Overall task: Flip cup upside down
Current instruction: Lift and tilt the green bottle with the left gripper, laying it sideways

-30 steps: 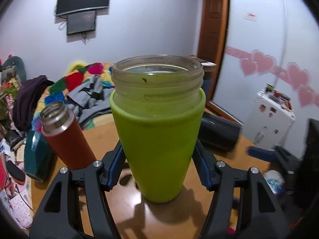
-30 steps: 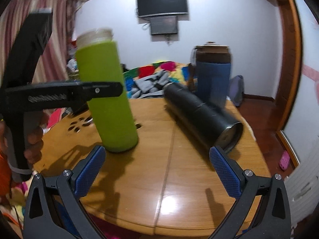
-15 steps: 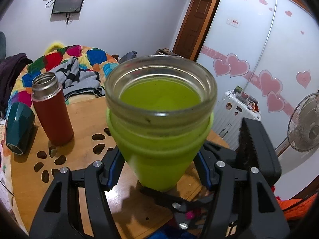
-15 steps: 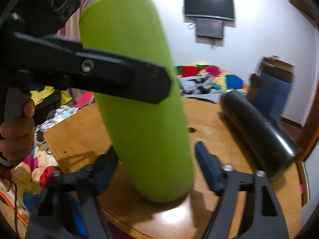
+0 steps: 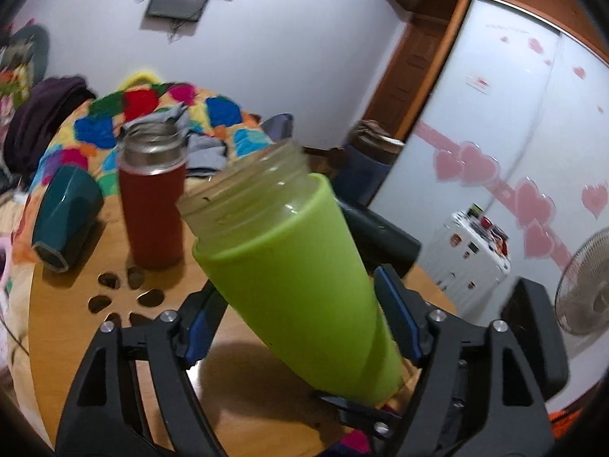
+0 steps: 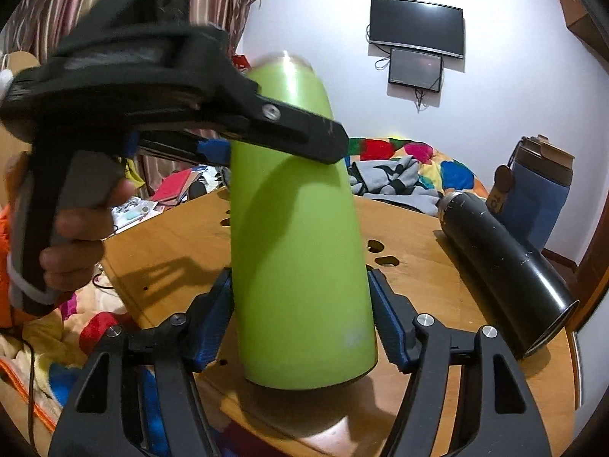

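Note:
The cup is a tall glass bottle in a lime-green sleeve point(image 5: 297, 278), mouth open and empty. It is lifted off the round wooden table point(image 5: 68, 297) and leans with its mouth to the upper left. My left gripper point(image 5: 300, 316) is shut on its middle. In the right wrist view the same green cup point(image 6: 300, 251) stands between the blue pads of my right gripper point(image 6: 300, 327), which is shut on its lower part. The left gripper point(image 6: 228, 144) shows there clamped across the cup's upper part, held by a hand.
On the table stand a red steel flask point(image 5: 152, 209) and a blue lidded tumbler point(image 6: 540, 198). A teal cup point(image 5: 64, 221) and a black flask point(image 6: 506, 274) lie on their sides. A bed with a colourful quilt point(image 5: 160, 114) is behind the table.
The cup has left the table and tilted over. My right gripper moved in from the side and closed on its lower part. My left gripper has kept its hold.

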`<state>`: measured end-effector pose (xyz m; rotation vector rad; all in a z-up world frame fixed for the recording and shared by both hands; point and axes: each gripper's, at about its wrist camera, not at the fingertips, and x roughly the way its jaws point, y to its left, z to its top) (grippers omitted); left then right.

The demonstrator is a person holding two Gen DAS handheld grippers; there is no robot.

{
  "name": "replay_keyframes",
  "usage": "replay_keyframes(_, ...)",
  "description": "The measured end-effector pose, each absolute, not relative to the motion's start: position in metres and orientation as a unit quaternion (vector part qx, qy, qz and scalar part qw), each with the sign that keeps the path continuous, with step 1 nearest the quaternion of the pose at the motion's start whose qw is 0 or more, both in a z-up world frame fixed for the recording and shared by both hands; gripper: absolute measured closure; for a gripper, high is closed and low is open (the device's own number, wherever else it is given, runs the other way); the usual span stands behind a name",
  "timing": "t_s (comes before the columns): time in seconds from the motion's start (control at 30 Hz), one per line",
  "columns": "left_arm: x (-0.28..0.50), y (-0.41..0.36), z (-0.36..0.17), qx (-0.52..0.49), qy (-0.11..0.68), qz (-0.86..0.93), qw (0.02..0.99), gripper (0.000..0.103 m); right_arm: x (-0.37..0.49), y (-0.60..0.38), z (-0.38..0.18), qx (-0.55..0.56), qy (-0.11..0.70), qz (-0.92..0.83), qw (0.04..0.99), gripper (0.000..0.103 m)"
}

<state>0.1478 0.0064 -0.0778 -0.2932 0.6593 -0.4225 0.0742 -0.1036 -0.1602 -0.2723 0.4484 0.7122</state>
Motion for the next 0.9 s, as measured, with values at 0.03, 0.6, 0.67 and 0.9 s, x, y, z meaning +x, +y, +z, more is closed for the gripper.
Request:
replay_keyframes(0.03,0.151,0.012,-0.083,-0.157,0.327,-0.199,0.910,0.022,0.072,-0.103,-0.159,-0.134,0.217,0.347,0.902,0.040)
replay_keyframes(0.6,0.176,0.052,-0.143,-0.301,0.411,-0.193,0.839,0.014,0.068,-0.096,-0.164,-0.138,0.223,0.362,0.895,0.041)
replay_keyframes(0.67,0.177,0.054,-0.146,-0.303,0.418,-0.186,0.836,0.013,0.071,-0.096,-0.164,-0.136,0.226,0.364,0.893,0.041)
replay_keyframes(0.9,0.171,0.062,-0.140,-0.263,0.417,-0.153,0.856,0.005,0.069,-0.096,-0.164,-0.136,0.229,0.369,0.890,0.041)
